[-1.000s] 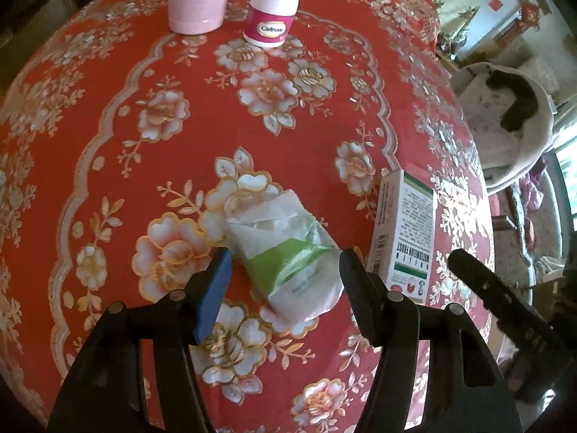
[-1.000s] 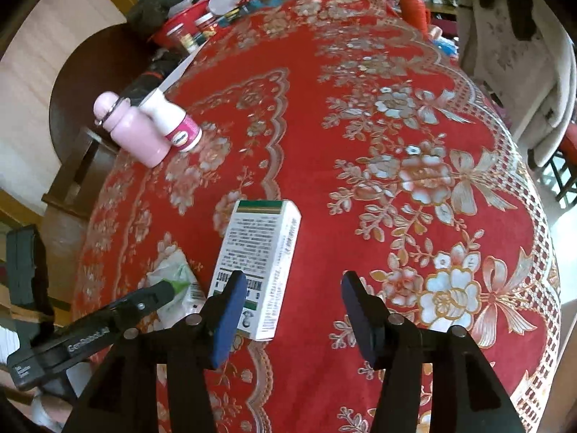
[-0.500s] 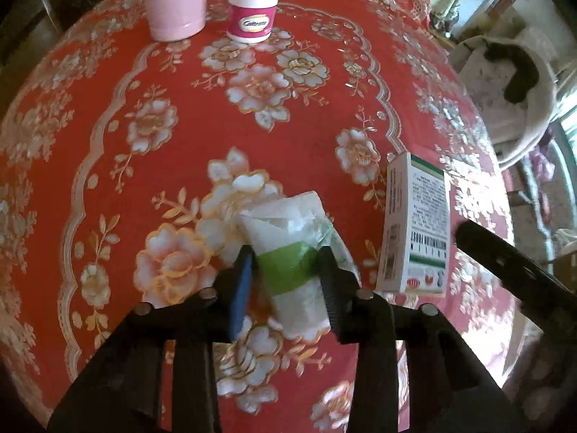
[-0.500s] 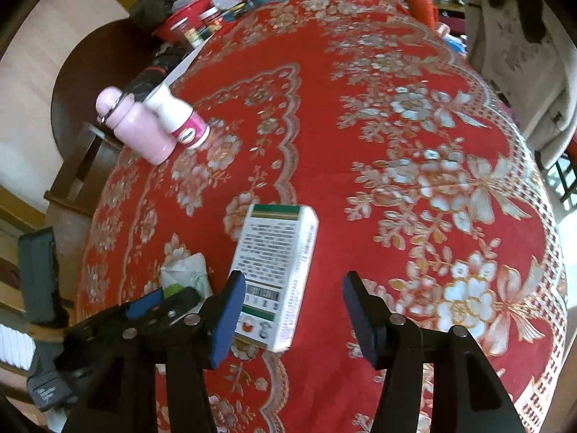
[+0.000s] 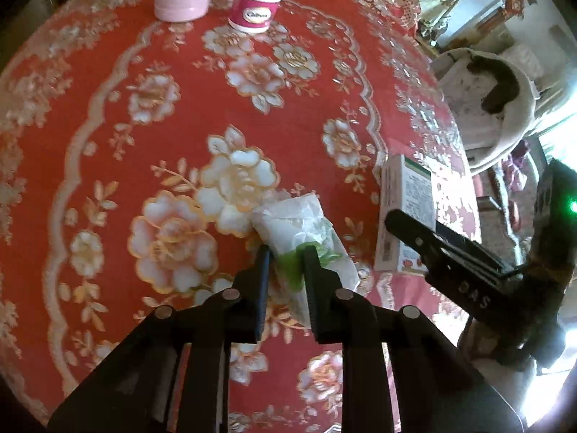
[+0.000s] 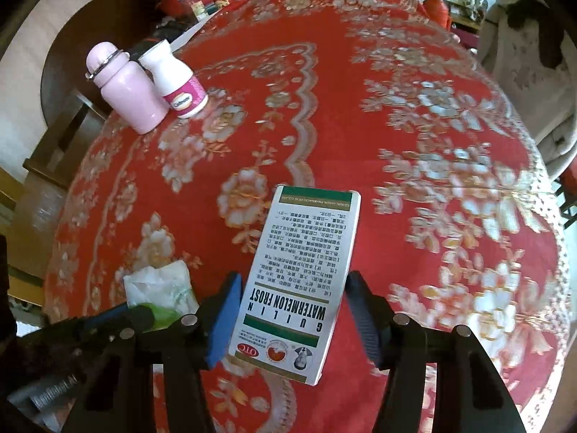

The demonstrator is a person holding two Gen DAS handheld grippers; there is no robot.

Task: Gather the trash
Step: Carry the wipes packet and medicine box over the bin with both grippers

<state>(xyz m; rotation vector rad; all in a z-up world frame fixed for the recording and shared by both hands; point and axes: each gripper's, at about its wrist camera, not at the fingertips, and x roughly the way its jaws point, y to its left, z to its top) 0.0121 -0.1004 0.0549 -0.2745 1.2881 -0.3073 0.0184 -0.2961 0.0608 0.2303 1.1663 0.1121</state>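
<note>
Trash here is 2 items on a red flowered cloth (image 5: 108, 115) covering the surface: a crumpled white and green wrapper (image 5: 299, 231) and a white medicine box (image 6: 299, 281) lying flat just beside it. Left tool (image 5: 285, 256) points steeply down with its jaws closing narrow on the wrapper, the pads pinching the green part while the white end sticks out ahead on the cloth. From the right wrist view the same wrapper (image 6: 158, 288) shows to the left of the box, with the left tool's tip on it. Right tool (image 6: 292, 306) stands about half wide, its 2 fingers (image 6: 227, 310) straddling the near end of the box; a gap shows at both sides, so the pads do not press on it. At the far side of the cloth a pink bottle (image 6: 122, 86) and a white bottle (image 6: 176, 79) with a pink label stand upright, touching or nearly so. A pale chair (image 5: 487, 108) sits beyond the surface's edge.
</note>
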